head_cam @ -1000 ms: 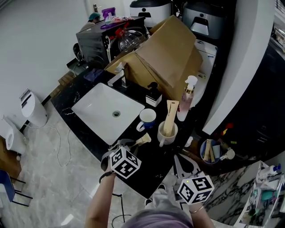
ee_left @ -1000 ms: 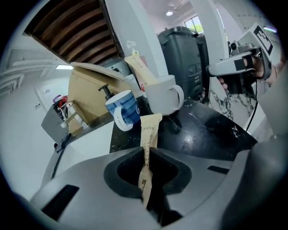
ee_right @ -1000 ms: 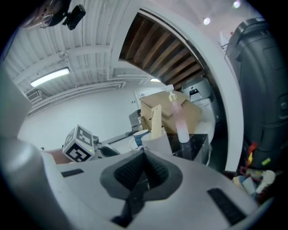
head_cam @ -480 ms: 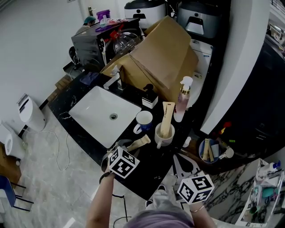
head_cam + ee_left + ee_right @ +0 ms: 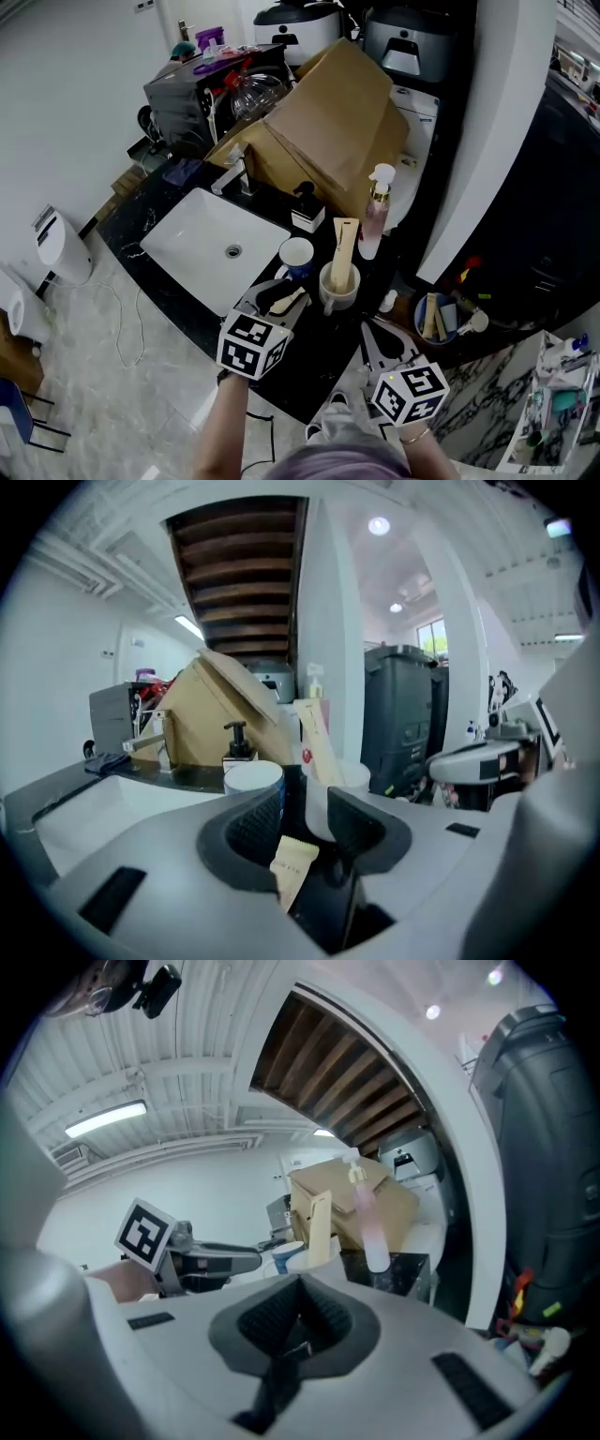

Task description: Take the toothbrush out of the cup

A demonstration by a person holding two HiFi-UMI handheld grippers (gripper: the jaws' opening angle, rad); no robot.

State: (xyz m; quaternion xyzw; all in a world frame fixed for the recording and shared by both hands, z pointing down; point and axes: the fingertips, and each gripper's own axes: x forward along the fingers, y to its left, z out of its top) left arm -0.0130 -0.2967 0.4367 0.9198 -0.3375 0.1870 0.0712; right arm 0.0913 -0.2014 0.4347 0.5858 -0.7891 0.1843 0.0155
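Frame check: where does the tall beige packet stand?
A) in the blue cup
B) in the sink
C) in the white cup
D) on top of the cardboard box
C: the tall beige packet stands upright in the white cup, which sits on the counter beside the blue cup.

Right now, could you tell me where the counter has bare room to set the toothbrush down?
Bare black counter lies on the near side of the white cup, right of the small packet. The sink is empty. Behind the cup it is crowded: soap dispenser, spray bottle, cardboard box.
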